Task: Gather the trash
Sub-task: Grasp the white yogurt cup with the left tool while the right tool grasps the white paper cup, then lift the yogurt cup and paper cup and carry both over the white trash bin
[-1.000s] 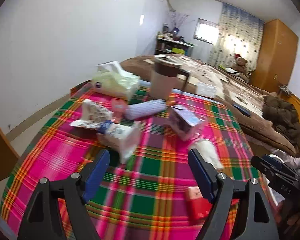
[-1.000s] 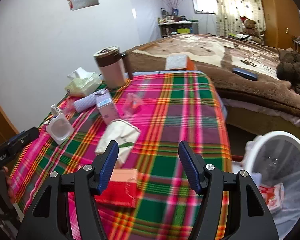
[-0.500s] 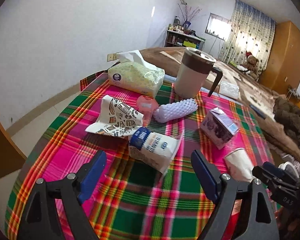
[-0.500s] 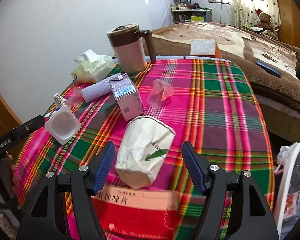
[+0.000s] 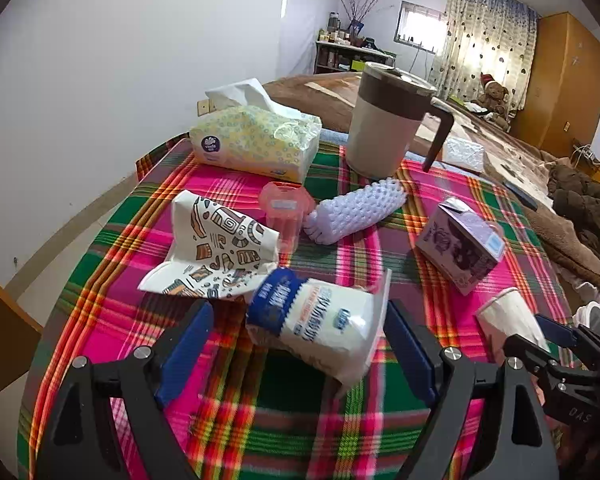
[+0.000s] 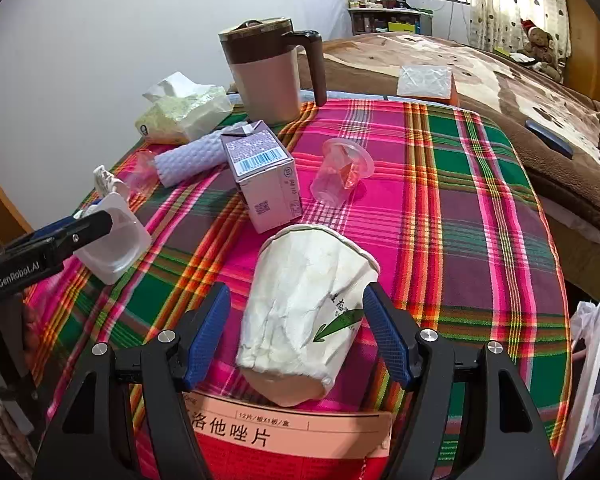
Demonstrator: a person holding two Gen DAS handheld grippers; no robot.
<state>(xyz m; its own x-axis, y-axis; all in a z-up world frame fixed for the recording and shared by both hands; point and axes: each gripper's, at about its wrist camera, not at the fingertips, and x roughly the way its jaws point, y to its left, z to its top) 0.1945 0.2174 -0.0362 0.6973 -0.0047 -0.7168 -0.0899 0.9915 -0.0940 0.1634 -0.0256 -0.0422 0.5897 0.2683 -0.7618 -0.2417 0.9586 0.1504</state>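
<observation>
Crumpled paper cup (image 6: 304, 312), lying nearer than the purple carton (image 6: 262, 176), looks light and crushable; right gripper (image 6: 296, 336) straddles its sides, jaws wide.

Pink-green plaid tablecloth (image 6: 440, 200); white paper cup (image 6: 304, 308)

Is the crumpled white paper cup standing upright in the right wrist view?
No: the crumpled white paper cup lies on its side on the plaid tablecloth, between the open right gripper's jaws.
</observation>
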